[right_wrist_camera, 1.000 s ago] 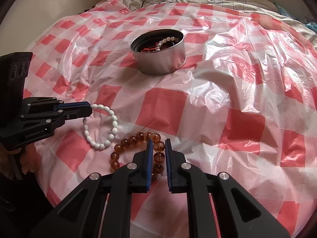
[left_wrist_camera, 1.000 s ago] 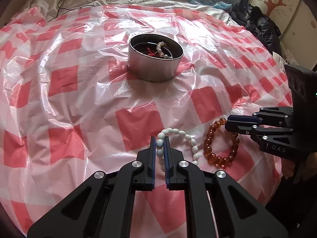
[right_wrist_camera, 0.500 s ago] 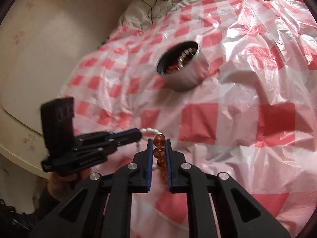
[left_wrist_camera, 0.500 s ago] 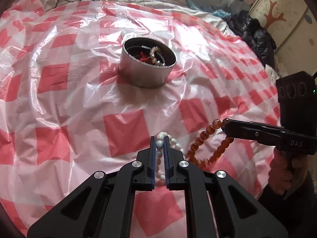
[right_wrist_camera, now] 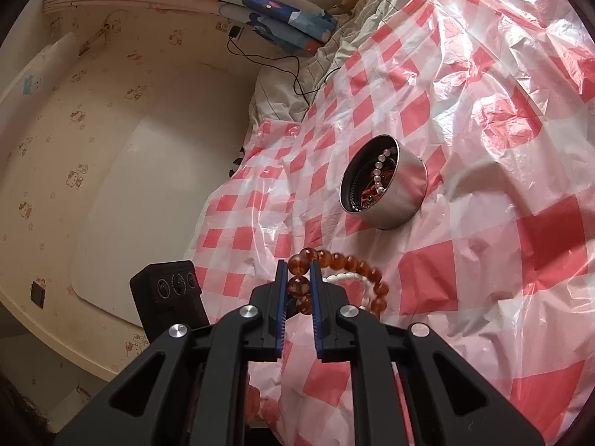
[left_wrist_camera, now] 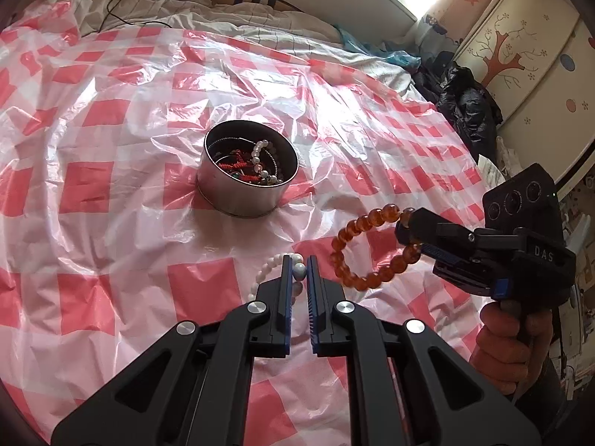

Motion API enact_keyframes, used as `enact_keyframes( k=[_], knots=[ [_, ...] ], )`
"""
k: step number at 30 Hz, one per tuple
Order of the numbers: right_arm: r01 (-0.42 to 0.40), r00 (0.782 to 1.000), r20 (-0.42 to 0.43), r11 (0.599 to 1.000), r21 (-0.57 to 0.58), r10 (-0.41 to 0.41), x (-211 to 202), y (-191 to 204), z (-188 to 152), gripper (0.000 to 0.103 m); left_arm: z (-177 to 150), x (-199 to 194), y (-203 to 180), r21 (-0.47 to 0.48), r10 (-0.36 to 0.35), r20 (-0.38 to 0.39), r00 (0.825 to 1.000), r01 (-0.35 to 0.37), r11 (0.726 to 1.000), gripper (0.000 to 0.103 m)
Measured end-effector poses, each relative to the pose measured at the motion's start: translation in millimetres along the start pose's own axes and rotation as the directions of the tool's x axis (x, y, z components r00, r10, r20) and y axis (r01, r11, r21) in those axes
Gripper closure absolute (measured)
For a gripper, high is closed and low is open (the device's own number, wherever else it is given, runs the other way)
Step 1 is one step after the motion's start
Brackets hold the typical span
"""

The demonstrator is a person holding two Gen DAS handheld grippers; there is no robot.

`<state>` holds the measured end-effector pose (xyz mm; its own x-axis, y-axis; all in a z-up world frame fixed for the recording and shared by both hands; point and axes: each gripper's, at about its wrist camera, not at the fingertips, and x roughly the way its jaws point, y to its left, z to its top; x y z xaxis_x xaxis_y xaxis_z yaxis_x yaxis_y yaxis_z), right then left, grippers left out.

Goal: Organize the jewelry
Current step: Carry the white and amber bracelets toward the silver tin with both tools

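Note:
A round metal tin point(left_wrist_camera: 247, 174) holding several pieces of jewelry stands on the red-and-white checked plastic sheet point(left_wrist_camera: 111, 223); it also shows in the right wrist view point(right_wrist_camera: 383, 186). My left gripper point(left_wrist_camera: 298, 271) is shut on a white bead bracelet point(left_wrist_camera: 271, 264) and holds it above the sheet. My right gripper point(right_wrist_camera: 297, 278) is shut on an amber bead bracelet point(right_wrist_camera: 357, 267), which hangs in the air. In the left wrist view the amber bracelet point(left_wrist_camera: 364, 249) dangles from the right gripper point(left_wrist_camera: 409, 230), just right of my left fingertips.
The sheet covers a bed. Rumpled bedding and a black cable point(left_wrist_camera: 122, 3) lie at the far end. A dark jacket point(left_wrist_camera: 465, 104) and a painted wardrobe point(left_wrist_camera: 520, 48) stand at the right. A wall point(right_wrist_camera: 93, 148) borders the bed's left side.
Both grippers have lifted their bracelets off the sheet and risen. The right gripper has tilted and swung left, and the amber bracelet now hangs free.

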<state>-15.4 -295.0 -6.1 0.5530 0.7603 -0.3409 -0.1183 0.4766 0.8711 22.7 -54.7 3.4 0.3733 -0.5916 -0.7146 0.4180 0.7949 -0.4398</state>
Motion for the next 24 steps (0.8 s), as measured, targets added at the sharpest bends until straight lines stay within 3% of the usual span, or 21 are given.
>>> enact_keyframes(
  k=[13,24],
  knots=[
    [-0.088,0.994,0.063,0.994,0.058,0.084,11.9,3.8,18.2,0.090,28.6,-1.6,4.4,-0.059,-0.038,0.084,0.996,0.043,0.997,0.096],
    [-0.114,0.990,0.087,0.991,0.075,0.107,28.2,2.7,38.7,0.090,54.7,8.2,3.2,-0.064,-0.048,0.131,0.990,0.057,0.996,0.096]
  ],
)
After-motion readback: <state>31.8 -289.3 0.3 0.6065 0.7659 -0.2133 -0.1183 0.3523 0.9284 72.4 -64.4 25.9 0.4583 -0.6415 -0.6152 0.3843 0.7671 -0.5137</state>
